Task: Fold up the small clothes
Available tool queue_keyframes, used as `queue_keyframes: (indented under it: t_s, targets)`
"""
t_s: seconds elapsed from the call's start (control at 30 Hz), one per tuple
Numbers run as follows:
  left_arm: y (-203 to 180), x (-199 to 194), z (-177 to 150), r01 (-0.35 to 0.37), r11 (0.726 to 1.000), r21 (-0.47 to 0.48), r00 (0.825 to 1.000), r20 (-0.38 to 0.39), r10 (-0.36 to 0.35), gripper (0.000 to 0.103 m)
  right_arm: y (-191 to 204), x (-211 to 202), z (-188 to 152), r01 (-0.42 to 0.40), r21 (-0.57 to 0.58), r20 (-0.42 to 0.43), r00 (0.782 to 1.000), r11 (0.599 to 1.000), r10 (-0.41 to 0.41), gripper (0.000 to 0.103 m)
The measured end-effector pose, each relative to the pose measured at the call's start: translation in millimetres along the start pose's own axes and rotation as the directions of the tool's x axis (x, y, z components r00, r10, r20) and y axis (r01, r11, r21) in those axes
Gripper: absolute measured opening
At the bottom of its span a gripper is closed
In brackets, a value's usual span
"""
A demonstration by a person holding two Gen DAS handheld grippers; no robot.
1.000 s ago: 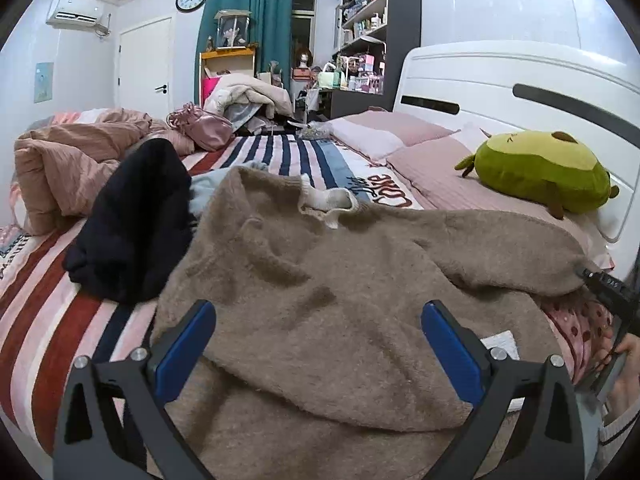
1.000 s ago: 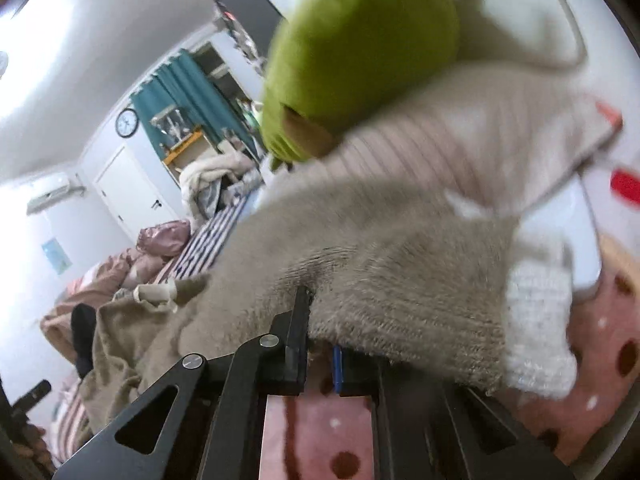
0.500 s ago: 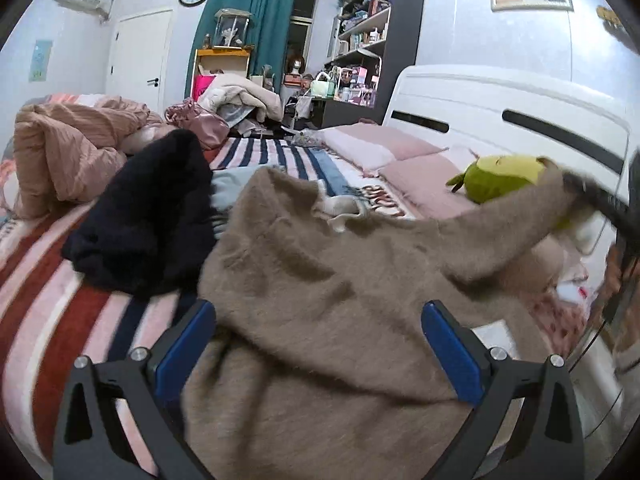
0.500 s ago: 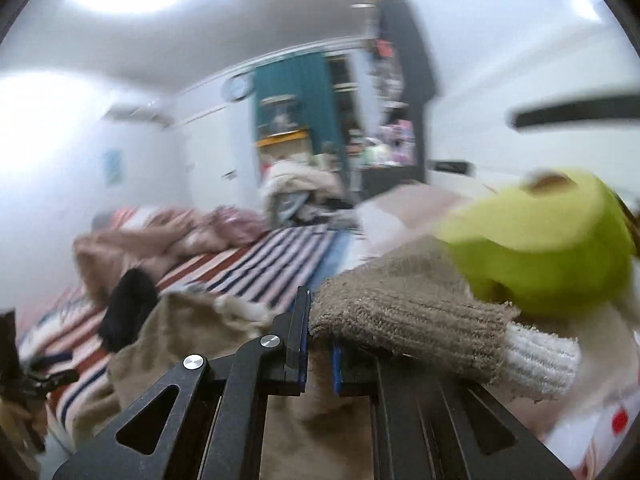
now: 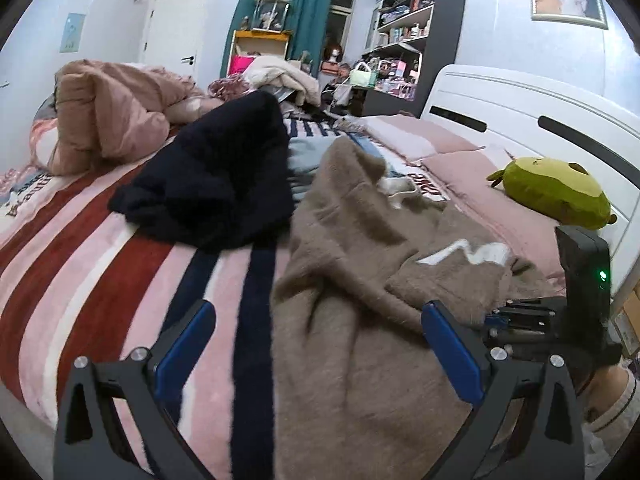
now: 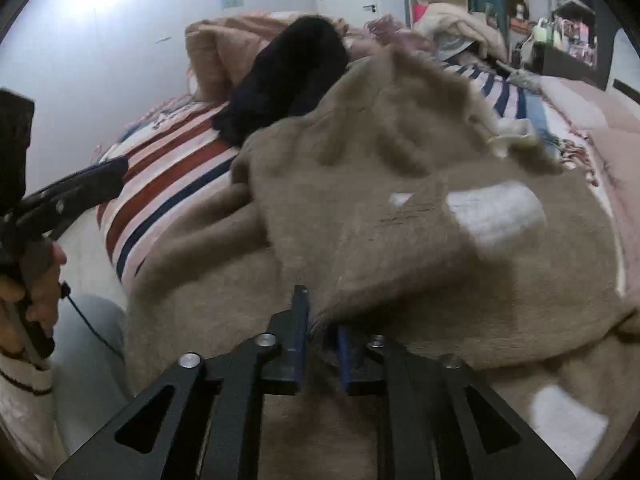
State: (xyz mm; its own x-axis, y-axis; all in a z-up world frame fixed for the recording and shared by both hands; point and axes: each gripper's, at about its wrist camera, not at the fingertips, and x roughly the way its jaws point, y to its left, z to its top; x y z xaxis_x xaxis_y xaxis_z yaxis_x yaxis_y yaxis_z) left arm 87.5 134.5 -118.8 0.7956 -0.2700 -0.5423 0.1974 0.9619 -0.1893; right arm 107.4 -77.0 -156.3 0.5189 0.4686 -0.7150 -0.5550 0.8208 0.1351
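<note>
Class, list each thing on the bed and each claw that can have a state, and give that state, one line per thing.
Tan sweater: spread on the bed, one sleeve folded across its body.
Sleeve: lying over the body, white cuff showing.
Right claw: jaws opening, sleeve fabric between them.
Left claw: open, empty, above the sweater.
Dark garment: heaped, unfolded.
Pink quilt: bunched up.
Green plush toy: lying by the headboard.
</note>
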Motion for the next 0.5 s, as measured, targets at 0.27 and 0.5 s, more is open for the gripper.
queue_keyframes:
  t_s: [0.27, 0.5]
  targets:
    - [1, -2, 3, -0.021, 1.000, -0.008, 1.000, 0.014, 0.021, 0.102, 33, -13, -7, -0.081, -0.140, 0.054, 0.995, 0.987, 0.089, 0.051]
    - [-14, 8, 6, 0.103, 0.995, 0.014, 0.995, -0.007, -0.103, 0.102, 36, 6, -12, -0.062, -0.143, -0.050, 0.997, 0.988, 0.055, 0.032]
